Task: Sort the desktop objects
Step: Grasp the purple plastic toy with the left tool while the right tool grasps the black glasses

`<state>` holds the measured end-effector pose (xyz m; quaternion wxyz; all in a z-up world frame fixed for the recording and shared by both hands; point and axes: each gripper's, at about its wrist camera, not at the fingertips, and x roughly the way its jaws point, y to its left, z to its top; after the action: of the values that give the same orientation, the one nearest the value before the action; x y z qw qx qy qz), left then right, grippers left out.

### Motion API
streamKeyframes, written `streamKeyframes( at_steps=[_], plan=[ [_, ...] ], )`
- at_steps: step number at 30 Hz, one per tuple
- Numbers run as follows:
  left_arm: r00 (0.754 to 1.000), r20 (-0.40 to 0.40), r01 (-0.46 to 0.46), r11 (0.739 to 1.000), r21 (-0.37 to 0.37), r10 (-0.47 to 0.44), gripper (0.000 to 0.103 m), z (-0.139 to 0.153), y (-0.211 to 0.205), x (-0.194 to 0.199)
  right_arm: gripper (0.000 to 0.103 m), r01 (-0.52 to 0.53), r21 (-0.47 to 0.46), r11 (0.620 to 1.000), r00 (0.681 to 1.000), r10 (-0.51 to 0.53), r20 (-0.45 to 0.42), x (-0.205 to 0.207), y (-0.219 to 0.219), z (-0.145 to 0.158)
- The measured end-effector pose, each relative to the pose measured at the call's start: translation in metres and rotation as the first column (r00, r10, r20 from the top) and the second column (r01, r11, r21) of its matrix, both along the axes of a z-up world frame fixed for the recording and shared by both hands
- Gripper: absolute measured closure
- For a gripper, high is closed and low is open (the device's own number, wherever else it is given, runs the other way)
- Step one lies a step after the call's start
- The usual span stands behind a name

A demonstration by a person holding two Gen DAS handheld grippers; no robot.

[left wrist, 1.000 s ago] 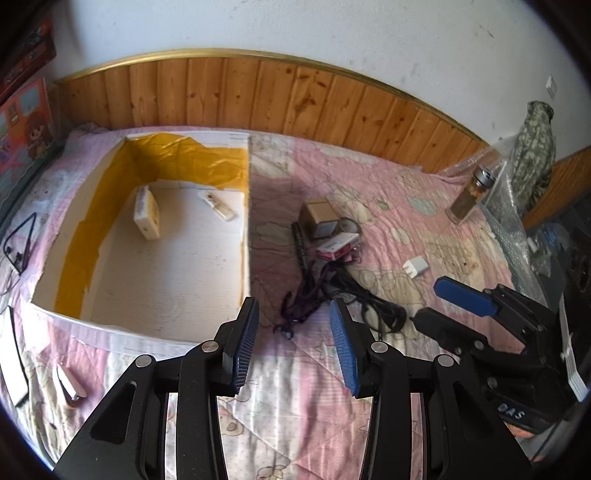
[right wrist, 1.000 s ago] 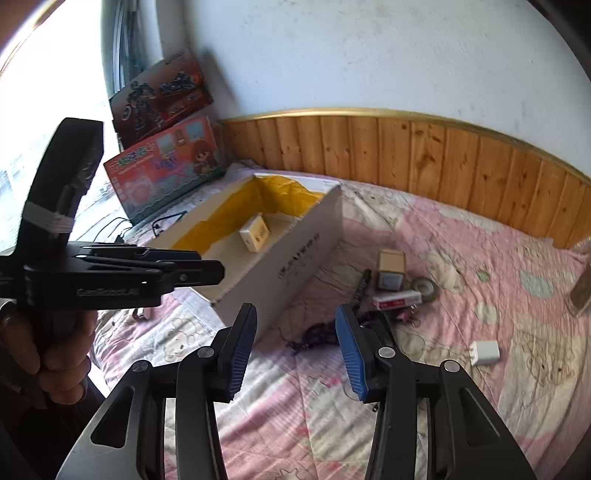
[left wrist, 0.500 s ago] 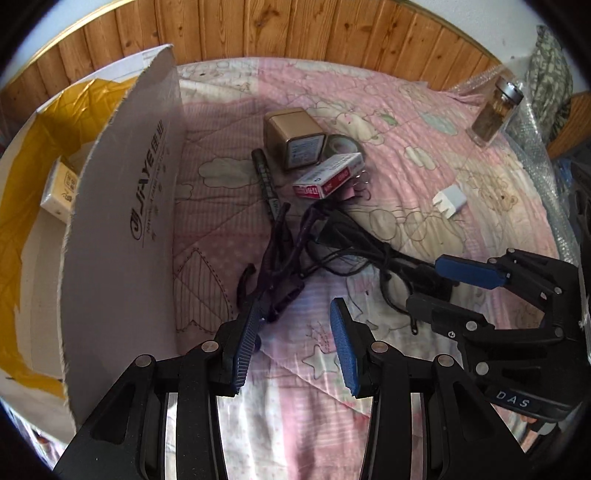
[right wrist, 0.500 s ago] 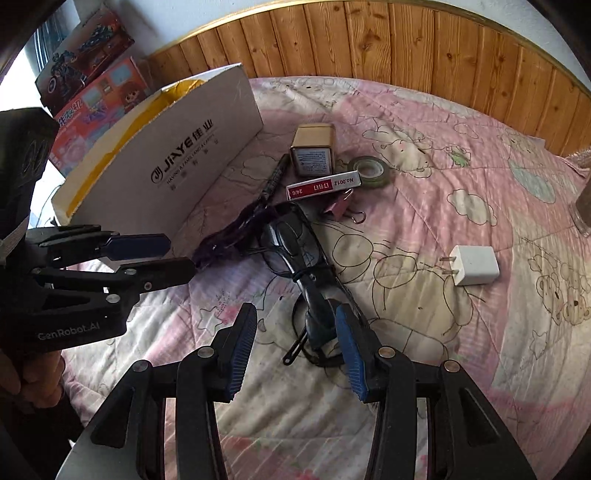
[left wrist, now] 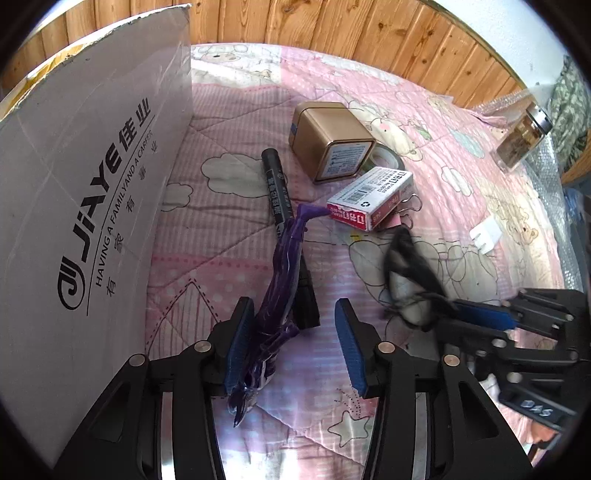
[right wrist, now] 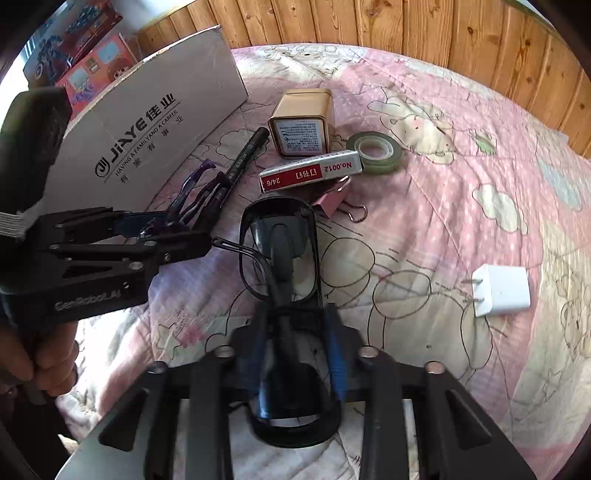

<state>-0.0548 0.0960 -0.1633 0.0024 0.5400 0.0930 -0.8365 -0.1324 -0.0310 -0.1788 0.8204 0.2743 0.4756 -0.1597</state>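
My left gripper [left wrist: 291,343] is open around purple glasses [left wrist: 280,288] that lie on the pink quilt beside a black marker [left wrist: 275,188]; the glasses rest against its left finger. My right gripper [right wrist: 299,354] is shut on black glasses [right wrist: 280,251] and holds them by the frame; it also shows in the left wrist view [left wrist: 476,317]. A white cardboard box [left wrist: 85,184] stands to the left. A gold tin [left wrist: 328,140], a staple box [left wrist: 373,203], green tape [right wrist: 375,151], a pink binder clip [right wrist: 332,203] and a white charger [right wrist: 498,290] lie beyond.
A glass jar [left wrist: 522,142] stands at the far right by a wooden wall panel [left wrist: 332,29]. Toy boxes [right wrist: 85,62] stand behind the cardboard box. The left gripper [right wrist: 147,229] and the hand holding it fill the left of the right wrist view.
Both grippers moved down and forward toward the quilt. The right gripper closed on the black glasses. The left gripper came down around the purple glasses, still open.
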Motion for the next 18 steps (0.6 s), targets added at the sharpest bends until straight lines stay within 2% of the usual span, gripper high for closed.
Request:
streamKeyframes(
  at_steps=[3, 8, 9, 10, 11, 12, 14, 15, 16, 17, 18],
  plan=[
    [1.0, 0.002, -0.028, 0.999, 0.04, 0.028, 0.055, -0.002, -0.008, 0.003, 0.085, 0.017, 0.04, 0.999, 1.0, -0.017, 0.013, -0.02, 0.001, 0.008],
    [0.999, -0.018, -0.028, 0.999, 0.034, 0.028, 0.06, -0.003, -0.007, 0.005, 0.084, 0.018, 0.055, 0.998, 1.0, -0.018, 0.001, -0.034, 0.007, 0.003],
    [0.999, -0.021, -0.029, 0.999, 0.031, 0.03, 0.061, -0.003, -0.007, 0.005, 0.081, 0.012, 0.04, 0.999, 1.0, -0.012, -0.006, -0.032, 0.008, 0.001],
    [0.999, -0.024, -0.032, 0.999, 0.027, 0.033, 0.077, -0.002, -0.006, 0.006, 0.076, 0.009, 0.023, 1.0, 1.0, -0.008, -0.002, -0.029, 0.008, 0.0],
    [0.999, -0.026, -0.025, 0.999, 0.036, 0.026, 0.087, 0.0, -0.006, 0.006, 0.071, 0.006, 0.013, 1.0, 1.0, -0.005, -0.005, -0.025, 0.009, -0.003],
    [0.999, -0.021, -0.024, 0.999, 0.042, 0.025, 0.087, 0.0, -0.005, 0.004, 0.06, 0.002, 0.009, 1.0, 1.0, -0.002, -0.015, -0.021, 0.009, -0.007],
    [1.0, -0.014, -0.023, 1.0, 0.021, 0.024, 0.088, 0.002, -0.003, 0.004, 0.054, -0.008, -0.005, 1.0, 1.0, 0.008, 0.013, -0.015, 0.011, -0.013],
    [1.0, -0.011, -0.027, 1.0, 0.015, 0.027, 0.088, 0.003, -0.003, 0.005, 0.054, -0.013, -0.021, 1.0, 0.999, 0.013, 0.03, -0.013, 0.012, -0.014],
    [0.999, -0.006, -0.032, 0.999, 0.015, 0.032, 0.088, 0.003, -0.002, 0.005, 0.06, -0.016, -0.024, 1.0, 0.999, 0.017, 0.031, -0.013, 0.012, -0.014],
    [0.999, -0.002, -0.033, 0.999, 0.008, 0.033, 0.088, 0.003, -0.001, 0.006, 0.064, -0.012, -0.006, 1.0, 0.999, 0.012, 0.034, -0.014, 0.01, -0.013],
    [0.999, -0.002, -0.033, 0.999, 0.0, 0.033, 0.088, 0.004, 0.0, 0.007, 0.065, 0.0, 0.02, 1.0, 0.999, -0.001, 0.036, -0.015, 0.008, -0.013]
  ],
)
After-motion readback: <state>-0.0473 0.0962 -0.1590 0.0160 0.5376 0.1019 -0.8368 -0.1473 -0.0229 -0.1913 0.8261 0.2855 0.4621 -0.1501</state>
